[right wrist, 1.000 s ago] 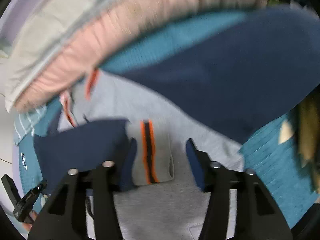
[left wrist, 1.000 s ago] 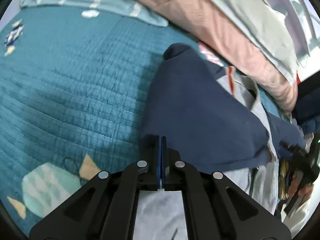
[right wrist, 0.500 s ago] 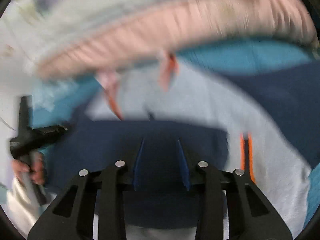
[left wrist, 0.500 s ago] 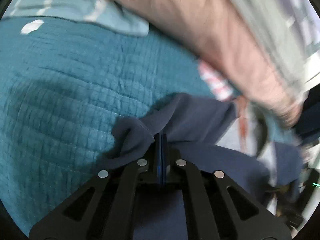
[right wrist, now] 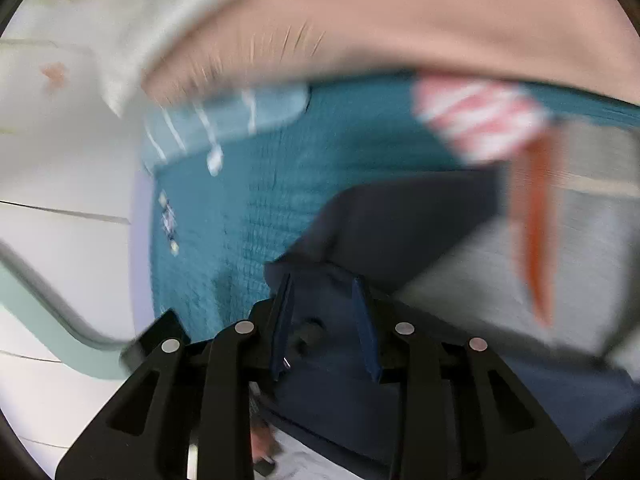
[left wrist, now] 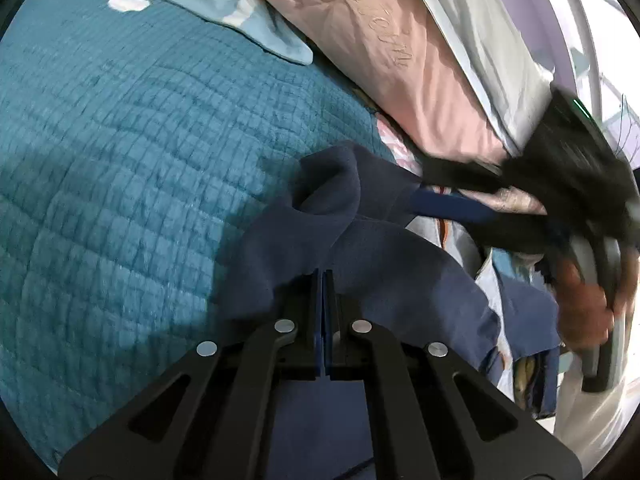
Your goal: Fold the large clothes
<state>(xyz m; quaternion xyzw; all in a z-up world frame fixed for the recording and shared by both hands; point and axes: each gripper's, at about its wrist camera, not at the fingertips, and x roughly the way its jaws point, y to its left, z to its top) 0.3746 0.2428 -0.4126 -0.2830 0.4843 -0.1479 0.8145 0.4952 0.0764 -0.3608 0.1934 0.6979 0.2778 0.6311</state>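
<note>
A bed under a teal quilted bedspread [left wrist: 120,168] fills both views, with a pink quilt [left wrist: 384,48] and a pale striped pillow [left wrist: 224,4] piled along its far edge. A second ago the navy sleeve lay flat and wide in front of the left claw [left wrist: 324,280]; now it is bunched into a raised fold just ahead of the tips, and the right claw [left wrist: 452,196] has swung in from the right side of the left view. The left claw is pinched tight on the navy fabric of the sweatshirt [left wrist: 360,248]. The right claw [right wrist: 324,292] stands narrow, its jaws opening, with navy cloth between them. The right view is heavily smeared, so whether the pads press the cloth I cannot tell. The sweatshirt, navy with grey panels and orange stripes [right wrist: 536,224], lies on the bedspread near the pink quilt; its lower part is cut off.
</note>
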